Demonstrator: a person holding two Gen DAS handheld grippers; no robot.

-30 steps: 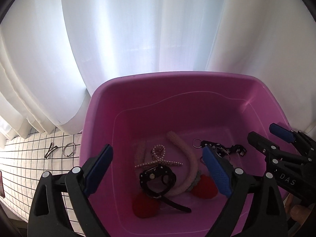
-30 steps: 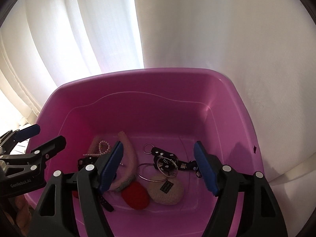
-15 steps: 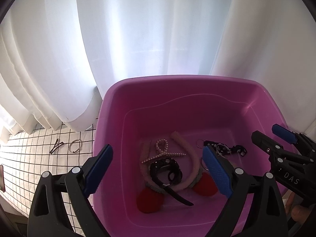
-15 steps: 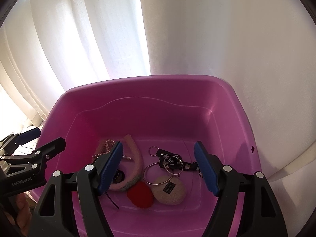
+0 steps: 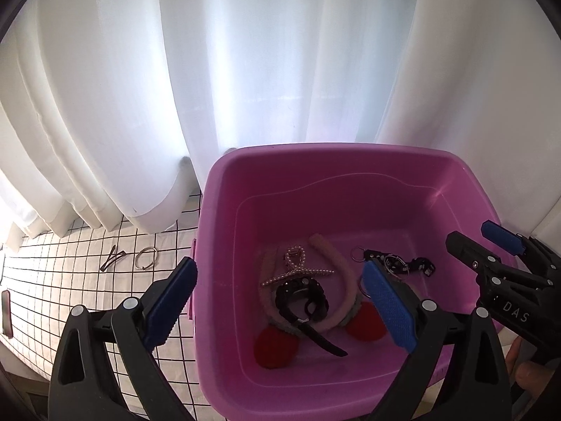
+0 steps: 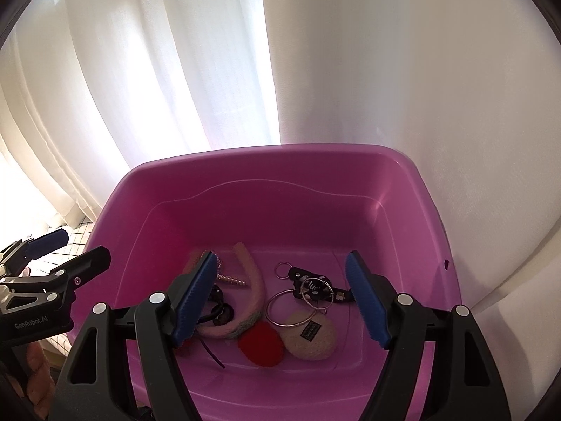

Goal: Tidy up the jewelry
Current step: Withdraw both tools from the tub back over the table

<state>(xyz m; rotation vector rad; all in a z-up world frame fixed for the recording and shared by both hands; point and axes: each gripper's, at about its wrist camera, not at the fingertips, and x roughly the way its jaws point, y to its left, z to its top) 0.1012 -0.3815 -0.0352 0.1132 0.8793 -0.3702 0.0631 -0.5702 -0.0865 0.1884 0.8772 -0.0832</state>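
Left wrist view: the left hand-held gripper (image 5: 280,301) at the lower edge is spread wide and empty, and has drawn back and up, so the tub (image 5: 315,161) has shrunk toward lower centre. The right hand-held gripper (image 6: 280,301) has just been opening further, nothing between its jaws. Jewelry (image 5: 298,273) lies in the tub; a ring (image 5: 146,258) and clip (image 5: 111,259) wait on the desk (image 5: 52,280), left.

Tub (image 5: 210,245) at lower centre of left wrist view, curtain (image 5: 245,70) behind it, pearl strand (image 5: 298,270) and headband (image 5: 336,263) in tub, key ring (image 6: 312,286) right of headband, hair clip (image 5: 112,258) and ring (image 5: 146,258) on cloth (image 5: 52,280) left of tub
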